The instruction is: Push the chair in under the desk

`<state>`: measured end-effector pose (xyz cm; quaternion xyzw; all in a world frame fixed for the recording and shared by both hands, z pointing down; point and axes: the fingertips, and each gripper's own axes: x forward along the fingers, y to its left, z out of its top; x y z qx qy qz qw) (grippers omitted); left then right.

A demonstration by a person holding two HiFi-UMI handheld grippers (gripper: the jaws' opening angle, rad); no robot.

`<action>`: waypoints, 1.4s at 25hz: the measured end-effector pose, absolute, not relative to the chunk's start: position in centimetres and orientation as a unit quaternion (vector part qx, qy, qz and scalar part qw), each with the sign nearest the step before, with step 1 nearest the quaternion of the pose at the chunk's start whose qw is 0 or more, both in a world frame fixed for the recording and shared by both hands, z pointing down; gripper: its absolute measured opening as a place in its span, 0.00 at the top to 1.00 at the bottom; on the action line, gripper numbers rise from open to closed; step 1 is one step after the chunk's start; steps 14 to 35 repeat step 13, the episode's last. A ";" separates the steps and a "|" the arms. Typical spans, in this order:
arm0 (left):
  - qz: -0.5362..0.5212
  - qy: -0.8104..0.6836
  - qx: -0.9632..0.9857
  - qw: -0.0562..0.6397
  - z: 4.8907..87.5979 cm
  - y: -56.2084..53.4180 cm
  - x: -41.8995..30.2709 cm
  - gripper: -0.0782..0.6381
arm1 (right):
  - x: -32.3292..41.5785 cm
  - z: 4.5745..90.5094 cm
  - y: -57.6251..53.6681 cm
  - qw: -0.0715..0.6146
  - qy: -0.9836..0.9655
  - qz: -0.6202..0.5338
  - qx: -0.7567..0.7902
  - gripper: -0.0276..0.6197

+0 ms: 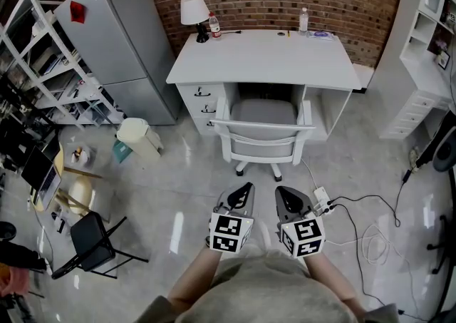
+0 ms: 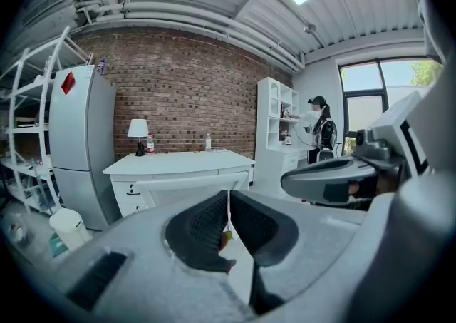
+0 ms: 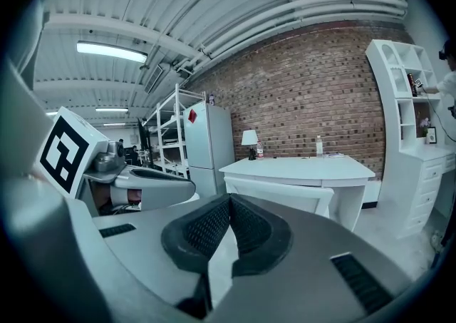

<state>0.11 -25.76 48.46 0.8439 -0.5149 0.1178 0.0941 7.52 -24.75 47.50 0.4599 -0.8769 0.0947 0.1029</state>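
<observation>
A white chair with a grey seat stands in the knee gap of the white desk, its backrest toward me and its wheeled base out on the floor. My left gripper and right gripper hang side by side just short of the chair, apart from it. Both are shut with nothing between the pads. In the left gripper view the shut gripper points at the desk and chair back. In the right gripper view the gripper faces the chair.
A grey fridge stands left of the desk, with a white bin in front of it. A power strip with cables lies on the floor to the right. A black folding chair is at left, white shelving at right.
</observation>
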 end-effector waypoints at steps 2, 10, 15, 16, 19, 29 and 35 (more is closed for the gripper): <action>0.117 -0.515 0.844 0.093 48.4 -25.7 0.1 0.86 | 7.5 47.2 -24.8 0.099 -0.877 0.095 0.461 0.95; 0.124 -0.517 0.843 0.089 48.5 -25.8 -0.2 0.86 | 7.0 47.1 -24.8 0.095 -0.878 0.092 0.461 0.95; 0.123 -0.515 0.843 0.091 48.7 -25.8 -0.4 0.86 | 6.7 46.8 -24.7 0.096 -0.878 0.091 0.460 0.95; 0.123 -0.515 0.843 0.091 48.7 -25.8 -0.4 0.86 | 6.7 46.8 -24.7 0.096 -0.878 0.091 0.460 0.95; 0.123 -0.515 0.843 0.091 48.7 -25.8 -0.4 0.86 | 6.7 46.8 -24.7 0.096 -0.878 0.091 0.460 0.95; 0.123 -0.515 0.843 0.091 48.7 -25.8 -0.4 0.86 | 6.7 46.8 -24.7 0.096 -0.878 0.091 0.460 0.95; 0.123 -0.515 0.843 0.091 48.7 -25.8 -0.4 0.86 | 6.7 46.8 -24.7 0.096 -0.878 0.091 0.460 0.95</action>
